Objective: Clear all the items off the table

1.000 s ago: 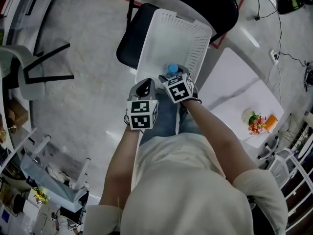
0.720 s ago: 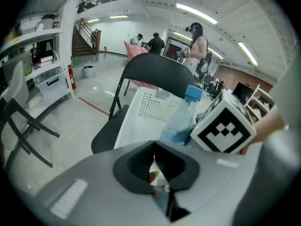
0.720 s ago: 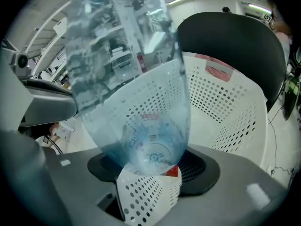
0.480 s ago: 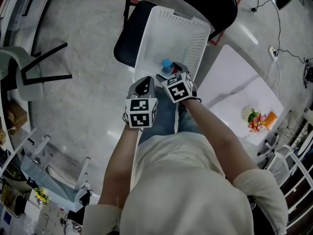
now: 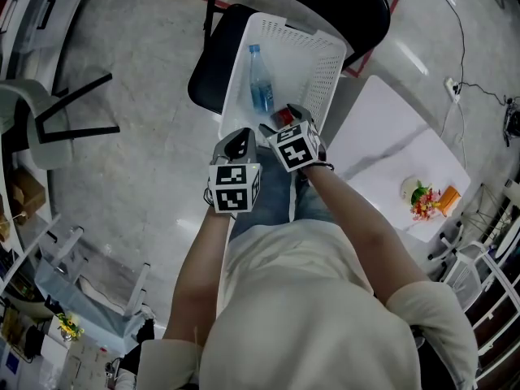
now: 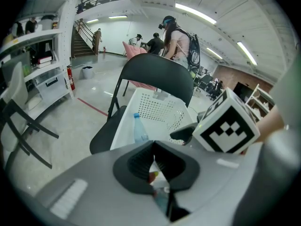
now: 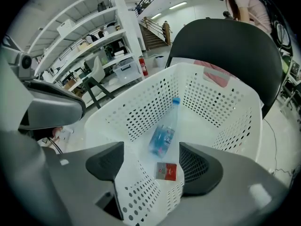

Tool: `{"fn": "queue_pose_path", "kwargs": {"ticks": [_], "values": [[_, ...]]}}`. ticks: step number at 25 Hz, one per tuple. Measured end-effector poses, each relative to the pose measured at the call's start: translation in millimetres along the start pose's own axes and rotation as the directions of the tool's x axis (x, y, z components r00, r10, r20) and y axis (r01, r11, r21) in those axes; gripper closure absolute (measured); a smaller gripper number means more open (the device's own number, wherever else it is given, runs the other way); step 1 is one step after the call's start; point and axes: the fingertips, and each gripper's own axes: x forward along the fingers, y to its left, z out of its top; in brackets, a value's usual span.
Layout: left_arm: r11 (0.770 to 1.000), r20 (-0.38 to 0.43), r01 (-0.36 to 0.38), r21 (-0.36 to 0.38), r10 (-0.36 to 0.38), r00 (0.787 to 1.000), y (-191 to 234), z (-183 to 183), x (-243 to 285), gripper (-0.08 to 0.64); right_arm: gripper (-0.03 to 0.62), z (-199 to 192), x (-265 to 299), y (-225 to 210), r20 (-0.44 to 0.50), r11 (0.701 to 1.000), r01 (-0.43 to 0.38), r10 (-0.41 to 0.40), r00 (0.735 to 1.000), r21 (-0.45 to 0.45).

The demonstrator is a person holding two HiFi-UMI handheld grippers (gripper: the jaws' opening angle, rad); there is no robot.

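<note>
Grey polished floor surrounds a white surface (image 5: 382, 128) at right, where small colourful items (image 5: 426, 201) wait uncleared. A white basket (image 5: 313, 55) on a black chair (image 5: 210, 71) serves as the drop-off; a water bottle (image 5: 260, 78) and a red packet (image 5: 283, 117) lie inside.

Left gripper view: the left claw (image 6: 153, 166) is clenched, empty and idle.

Right gripper view: the right claw (image 7: 153, 166), just opening, hangs released above the basket, nothing between its jaws.
</note>
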Motion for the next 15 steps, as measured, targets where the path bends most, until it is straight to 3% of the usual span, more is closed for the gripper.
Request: {"fn": "queue_pose_path", "kwargs": {"ticks": [12,15], "values": [[1.000,0.002,0.001,0.006,-0.001,1.000,-6,4,1,0.551,0.242,1,-7,-2,0.009,1.000,0.001,-0.001,1.000,0.005],[1.000,0.005,0.005,0.007,-0.005,1.000,-9,4,1,0.551,0.292,1,-11,-5,0.020,1.000,0.011,-0.011,1.000,0.007]]}}
